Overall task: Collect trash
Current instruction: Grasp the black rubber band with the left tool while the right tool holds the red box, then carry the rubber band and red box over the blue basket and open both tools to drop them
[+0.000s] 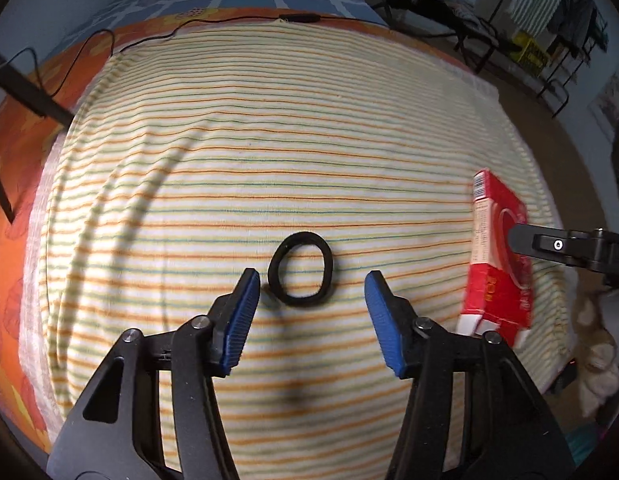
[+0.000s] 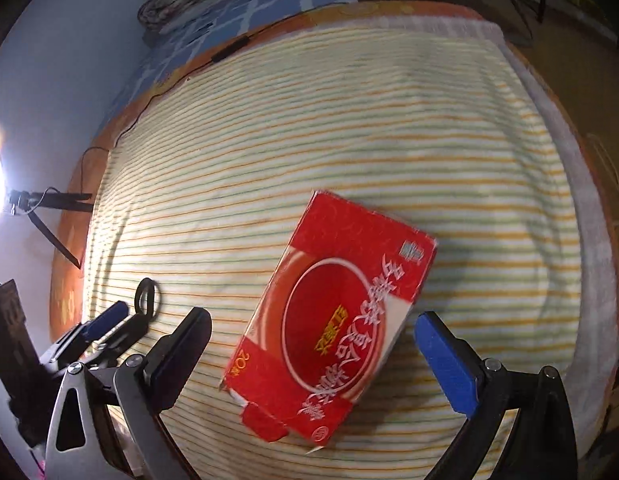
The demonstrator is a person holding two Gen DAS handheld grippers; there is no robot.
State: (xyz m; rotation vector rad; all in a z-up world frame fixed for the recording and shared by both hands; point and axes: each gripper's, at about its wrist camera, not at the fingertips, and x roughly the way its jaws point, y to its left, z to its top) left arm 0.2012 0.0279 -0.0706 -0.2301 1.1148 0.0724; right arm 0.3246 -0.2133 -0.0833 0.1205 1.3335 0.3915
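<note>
- Red cardboard box, lower centre, lies between right gripper jaws, spread, not touching.
- Black elastic ring just ahead of left gripper, spread, empty.
- Reaching step, I judge; next: lower, close.

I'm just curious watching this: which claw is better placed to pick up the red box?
The right claw: its open fingers straddle the red box on the striped cloth. The left claw is over the black ring.
</note>
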